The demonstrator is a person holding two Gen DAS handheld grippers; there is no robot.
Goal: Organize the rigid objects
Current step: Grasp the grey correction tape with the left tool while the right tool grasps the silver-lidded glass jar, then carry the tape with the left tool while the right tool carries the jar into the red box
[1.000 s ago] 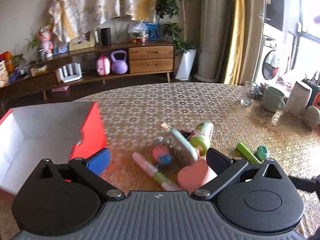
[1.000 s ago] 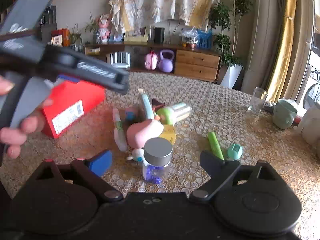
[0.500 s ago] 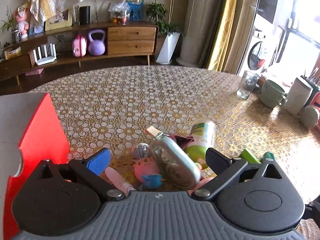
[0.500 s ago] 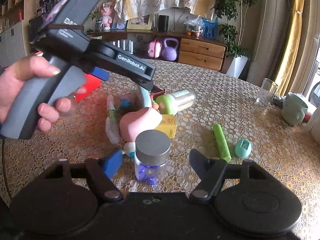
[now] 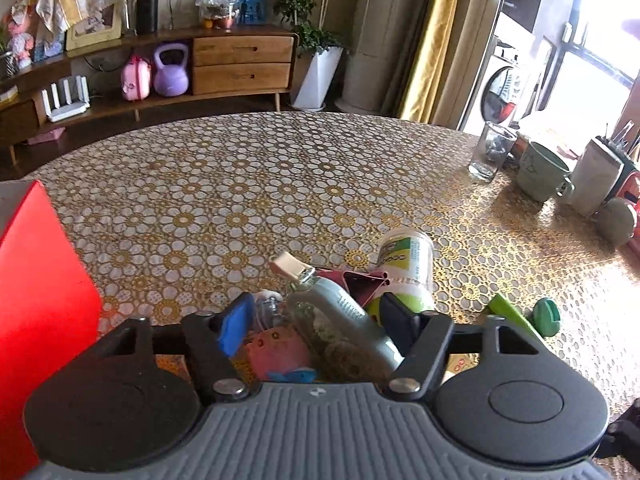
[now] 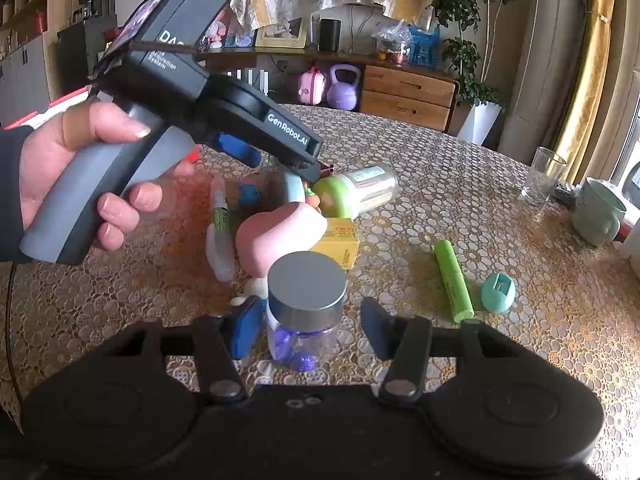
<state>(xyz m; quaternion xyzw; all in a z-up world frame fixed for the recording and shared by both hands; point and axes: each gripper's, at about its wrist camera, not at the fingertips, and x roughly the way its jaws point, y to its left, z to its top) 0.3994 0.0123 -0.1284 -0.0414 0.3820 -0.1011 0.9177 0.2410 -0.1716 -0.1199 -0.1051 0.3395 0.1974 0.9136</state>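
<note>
i see a round table [image 5: 280,168] under a gold and white flower-patterned cloth. a red box [image 5: 36,300] sits at its left edge. in the middle lies a heap: a green-capped bottle [image 6: 356,196] on its side, a pink lump [image 6: 276,236], a yellow carton [image 6: 340,240], a white tube [image 6: 219,236]. a clear jar with a grey lid [image 6: 306,304] stands nearest me. to the right lie a green stick [image 6: 454,276] and a teal cap [image 6: 498,292], with a glass [image 6: 542,178] and green mug [image 6: 598,216] further off.

wooden sideboard [image 5: 240,60] | yellow curtain [image 5: 432,40] — bright window [image 5: 600,32]
</note>
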